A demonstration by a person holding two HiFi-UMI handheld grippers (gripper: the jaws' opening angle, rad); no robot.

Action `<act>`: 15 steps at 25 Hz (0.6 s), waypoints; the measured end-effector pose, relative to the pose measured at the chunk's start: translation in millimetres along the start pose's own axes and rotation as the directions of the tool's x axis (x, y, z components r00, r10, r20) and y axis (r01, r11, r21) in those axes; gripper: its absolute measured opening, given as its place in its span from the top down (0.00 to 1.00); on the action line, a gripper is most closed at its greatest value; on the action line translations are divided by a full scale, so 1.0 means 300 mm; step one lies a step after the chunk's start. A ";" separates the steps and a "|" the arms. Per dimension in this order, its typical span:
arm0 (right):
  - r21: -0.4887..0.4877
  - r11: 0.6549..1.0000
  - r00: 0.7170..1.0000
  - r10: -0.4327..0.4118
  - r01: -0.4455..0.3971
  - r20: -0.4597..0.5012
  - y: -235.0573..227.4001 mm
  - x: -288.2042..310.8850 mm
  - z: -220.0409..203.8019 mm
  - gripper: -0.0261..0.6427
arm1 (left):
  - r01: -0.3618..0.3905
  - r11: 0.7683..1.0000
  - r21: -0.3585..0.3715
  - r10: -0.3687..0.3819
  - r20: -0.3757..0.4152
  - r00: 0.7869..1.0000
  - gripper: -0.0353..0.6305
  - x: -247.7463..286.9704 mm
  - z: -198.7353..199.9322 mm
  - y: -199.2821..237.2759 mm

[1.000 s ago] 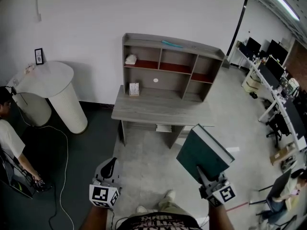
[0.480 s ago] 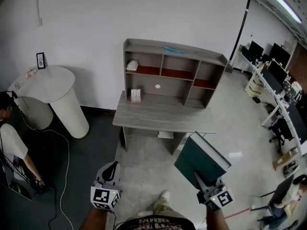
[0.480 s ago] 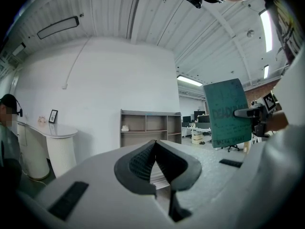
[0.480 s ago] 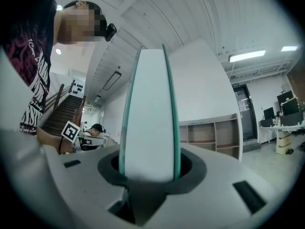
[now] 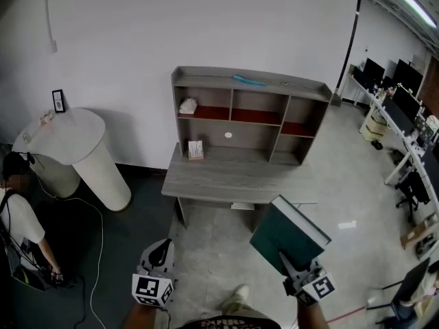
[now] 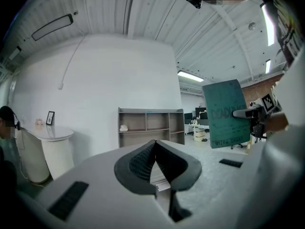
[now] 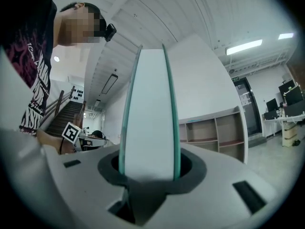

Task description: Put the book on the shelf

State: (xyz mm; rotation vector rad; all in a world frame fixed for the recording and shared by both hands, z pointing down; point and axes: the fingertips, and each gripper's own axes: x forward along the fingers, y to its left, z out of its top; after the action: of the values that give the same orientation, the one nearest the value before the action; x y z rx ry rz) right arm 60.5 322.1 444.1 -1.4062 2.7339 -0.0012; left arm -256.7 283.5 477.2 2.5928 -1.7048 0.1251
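Between fingers (image 7: 112, 166) of right gripper (image 7: 148, 163): book (image 7: 148, 109) pinched | fingers (image 6: 138, 164) of left gripper (image 6: 155, 144): pressed together, empty | shelf (image 5: 206, 74): well ahead

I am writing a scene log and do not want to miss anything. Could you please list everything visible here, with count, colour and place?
grey wooden desk with shelf unit: one, grey with red shelf boards, against the white wall
dark green hardcover book: one, green, held up in front of the desk
small white object: one, white, upper left compartment
thin teal object: one, teal, on top of the shelf unit
small pale box: one, on the desk, at its rear left
round white pedestal table: one, white, left of the desk
small black-framed picture: one, on that table
person in white shirt: one, far left
office desks with monitors: several, far right
left hand-held gripper: one, grey, shut, empty
right hand-held gripper: one, grey, shut on the book
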 end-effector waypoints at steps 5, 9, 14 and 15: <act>-0.005 1.000 0.999 0.021 -0.021 0.027 -0.099 0.069 0.003 0.72 | -0.013 1.000 -0.020 0.013 -0.004 1.000 0.94 0.136 0.008 0.007; -0.004 1.000 0.999 0.027 -0.027 0.023 -0.203 0.100 -0.008 0.72 | -0.024 1.000 -0.007 0.024 -0.015 1.000 0.94 0.244 0.018 -0.002; 0.015 0.999 0.999 0.028 -0.028 0.021 -0.337 0.124 -0.012 0.72 | -0.012 1.000 0.009 0.012 -0.004 1.000 0.94 0.368 0.063 -0.048; 0.015 0.999 0.999 0.030 -0.030 0.020 -0.364 0.128 -0.011 0.72 | -0.009 1.000 0.008 0.009 0.001 1.000 0.94 0.392 0.073 -0.060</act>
State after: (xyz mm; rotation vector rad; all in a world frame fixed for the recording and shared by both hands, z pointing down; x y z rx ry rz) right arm 126.7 227.1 448.6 -1.3536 2.7326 -0.0067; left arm -192.8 181.5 465.9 2.5917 -1.7201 0.1312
